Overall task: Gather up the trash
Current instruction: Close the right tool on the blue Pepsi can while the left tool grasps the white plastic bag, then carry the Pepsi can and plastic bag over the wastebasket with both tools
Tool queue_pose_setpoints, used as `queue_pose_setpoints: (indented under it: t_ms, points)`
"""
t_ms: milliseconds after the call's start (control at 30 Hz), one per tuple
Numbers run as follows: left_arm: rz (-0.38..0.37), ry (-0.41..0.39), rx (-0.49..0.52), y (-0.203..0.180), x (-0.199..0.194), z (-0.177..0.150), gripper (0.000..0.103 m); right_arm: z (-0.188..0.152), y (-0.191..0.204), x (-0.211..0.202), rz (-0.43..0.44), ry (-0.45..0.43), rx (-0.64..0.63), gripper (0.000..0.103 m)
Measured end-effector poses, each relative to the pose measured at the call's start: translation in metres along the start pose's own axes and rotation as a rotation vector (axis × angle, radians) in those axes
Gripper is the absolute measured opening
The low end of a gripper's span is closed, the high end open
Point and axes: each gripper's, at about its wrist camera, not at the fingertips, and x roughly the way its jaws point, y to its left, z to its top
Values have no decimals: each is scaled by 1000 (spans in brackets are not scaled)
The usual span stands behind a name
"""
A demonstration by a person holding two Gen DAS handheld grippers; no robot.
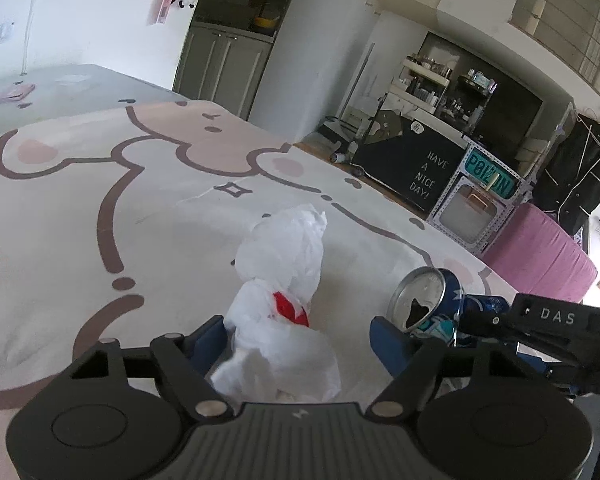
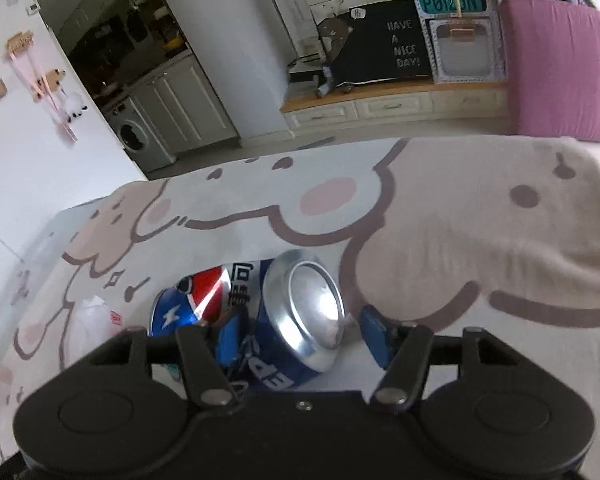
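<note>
A home — washing machine (image 2: 134, 136), kitchen cabinets (image 2: 180, 100), cartoon bedspread (image 2: 460, 240).

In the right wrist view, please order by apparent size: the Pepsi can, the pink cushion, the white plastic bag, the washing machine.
1. Pepsi can and pink cushion look alike; the can is nearer, so unsure.
2. white plastic bag, partly hidden.
3. washing machine, far away.

The plastic bag (image 1: 284, 292) lies on the blanket (image 1: 100, 184), between the fingers of the left gripper (image 1: 300, 344). The can (image 1: 428, 304) lies on its side at 3 o'clock from the bag, near it. The right gripper (image 2: 298, 334) has a finger on each side of the can. The cushion (image 2: 560, 68) stands past the blanket at 1 o'clock.
</note>
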Motion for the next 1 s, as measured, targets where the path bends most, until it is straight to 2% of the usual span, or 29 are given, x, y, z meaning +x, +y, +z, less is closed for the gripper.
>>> queue_pose_setpoints:
  t_ms: [33, 67, 100, 133, 367, 500, 533, 600, 667, 700, 833, 1000]
  points:
    - [-1, -2, 2, -1, 1, 0, 75, -1, 1, 1, 6, -4, -9, 62]
    - [1, -4, 6, -1, 3, 0, 67, -1, 1, 1, 13, -5, -17, 55]
    - [6, -2, 11, -1, 3, 1, 54, -2, 1, 0, 30, -7, -23, 51]
    - [14, 2, 19, -2, 3, 1, 49, -2, 1, -2, 46, -6, -29, 50]
    - [-28, 39, 60, 3, -10, -3, 43, -4, -1, -30, 119, 27, -223, 48]
    - [-35, 57, 56, 8, -22, -10, 42, -2, -12, -48, 155, 105, -333, 49]
    - [-37, 61, 50, 9, -25, -12, 42, -4, -13, -52, 145, 110, -352, 52]
    - [-37, 67, 43, 10, -29, -14, 42, -7, -13, -62, 132, 90, -379, 87]
    - [-42, 67, 39, 9, -34, -16, 42, -12, -10, -73, 145, 67, -379, 100]
    - [-45, 67, 38, 9, -37, -17, 42, -15, -9, -77, 156, 53, -372, 103]
    - [-49, 69, 40, 8, -46, -20, 42, -23, 8, -78, 149, 34, -352, 103]
    - [-50, 72, 30, 11, -51, -24, 42, -33, 35, -61, 11, 10, -428, 103]
